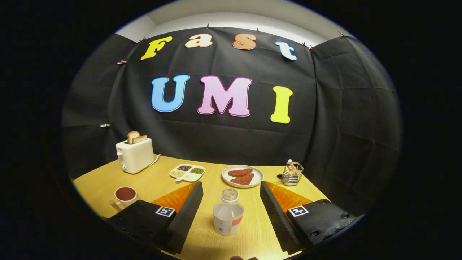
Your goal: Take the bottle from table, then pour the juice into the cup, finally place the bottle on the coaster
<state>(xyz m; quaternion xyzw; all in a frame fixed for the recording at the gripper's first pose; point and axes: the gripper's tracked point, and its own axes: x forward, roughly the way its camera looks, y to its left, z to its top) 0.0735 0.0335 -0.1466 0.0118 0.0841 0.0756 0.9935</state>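
The gripper is being held with its jaws spread wide, and nothing is being pressed by either finger. The bottle is standing upright on the wooden table, uncapped, between the two fingers and clear of both. The cup, filled with a dark red liquid, is sitting beyond the left finger, well apart from the bottle. Farther ahead, a white plate carrying two reddish pieces is being seen past the bottle, with a divided dish to its left and a wire holder to its right. A toaster with bread is standing at the far left.
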